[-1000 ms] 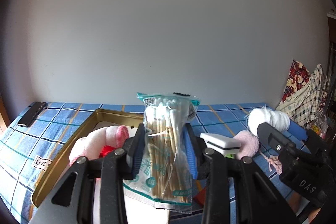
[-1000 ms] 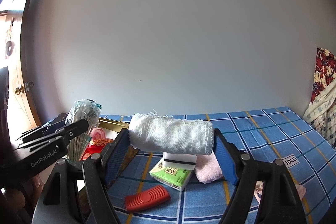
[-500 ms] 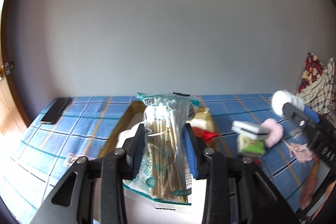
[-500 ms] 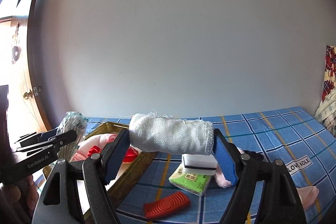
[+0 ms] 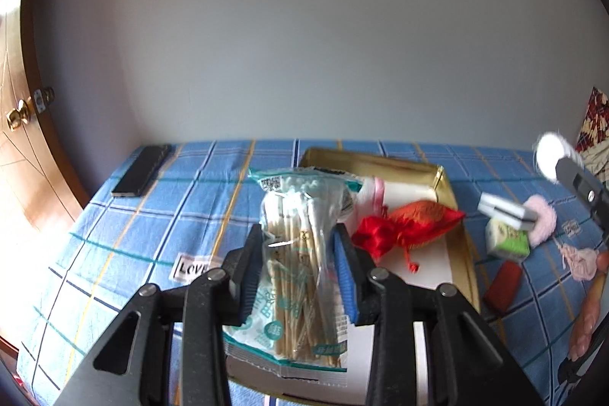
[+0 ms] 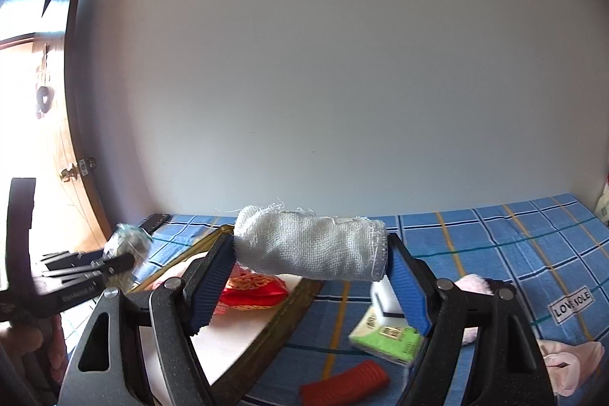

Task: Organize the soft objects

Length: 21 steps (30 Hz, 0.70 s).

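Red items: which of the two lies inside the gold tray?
The red satin pouch, shiny with a drawstring, lies inside the gold tray. The red ribbed block lies outside it on the blue checked cloth, past the tray's right rim.

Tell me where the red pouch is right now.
The red pouch lies inside the gold tray, just right of the cotton swab bag in the left wrist view.

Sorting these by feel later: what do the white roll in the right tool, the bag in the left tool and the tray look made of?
White roll: open-weave cotton gauze, matte; visible mesh, frayed threads. Bag: thin clear glossy plastic film, wrinkled, holding cotton swabs on seemingly wooden sticks. Tray: likely thin metal, gold-coloured reflective rim.
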Motion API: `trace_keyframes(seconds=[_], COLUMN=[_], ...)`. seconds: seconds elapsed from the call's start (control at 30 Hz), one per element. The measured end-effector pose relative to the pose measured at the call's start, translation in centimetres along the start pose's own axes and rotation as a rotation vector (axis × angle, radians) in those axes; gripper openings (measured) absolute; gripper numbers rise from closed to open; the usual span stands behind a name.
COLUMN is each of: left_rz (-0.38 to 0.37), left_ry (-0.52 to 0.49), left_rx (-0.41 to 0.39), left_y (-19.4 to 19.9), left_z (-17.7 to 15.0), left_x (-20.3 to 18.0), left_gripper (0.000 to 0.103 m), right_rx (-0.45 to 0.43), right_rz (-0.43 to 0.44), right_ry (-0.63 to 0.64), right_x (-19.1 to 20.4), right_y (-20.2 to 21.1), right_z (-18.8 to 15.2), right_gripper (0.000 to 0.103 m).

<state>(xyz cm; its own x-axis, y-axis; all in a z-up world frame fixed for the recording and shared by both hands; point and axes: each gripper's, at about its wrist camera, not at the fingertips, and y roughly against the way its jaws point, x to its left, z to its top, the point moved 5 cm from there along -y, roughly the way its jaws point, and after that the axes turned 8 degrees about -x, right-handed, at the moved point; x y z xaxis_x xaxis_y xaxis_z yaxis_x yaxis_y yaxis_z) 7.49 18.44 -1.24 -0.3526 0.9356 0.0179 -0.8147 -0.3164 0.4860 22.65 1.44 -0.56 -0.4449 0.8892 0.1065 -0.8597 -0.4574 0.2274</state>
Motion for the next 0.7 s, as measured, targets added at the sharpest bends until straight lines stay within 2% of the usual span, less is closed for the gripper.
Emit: trace_keyframes(seconds=[0.27,0.7], left_rz=[-0.016,-0.024], left_ry=[0.004,0.008], left_rx=[0.073,0.137], left_y=[-1.5,-3.9], left_z=[-1.3,-2.3], left_x=[-0.3,-0.4], left_gripper=[0.035,0.035], right_rx=[0.021,0.052], right_rz=[0.046,0.097], right_ry=[0.022,0.062], right_x=[2.2,4.2], right_y=[-0.4,0.2], right_z=[-0.8,-0.8], right_gripper=[0.079,0.079])
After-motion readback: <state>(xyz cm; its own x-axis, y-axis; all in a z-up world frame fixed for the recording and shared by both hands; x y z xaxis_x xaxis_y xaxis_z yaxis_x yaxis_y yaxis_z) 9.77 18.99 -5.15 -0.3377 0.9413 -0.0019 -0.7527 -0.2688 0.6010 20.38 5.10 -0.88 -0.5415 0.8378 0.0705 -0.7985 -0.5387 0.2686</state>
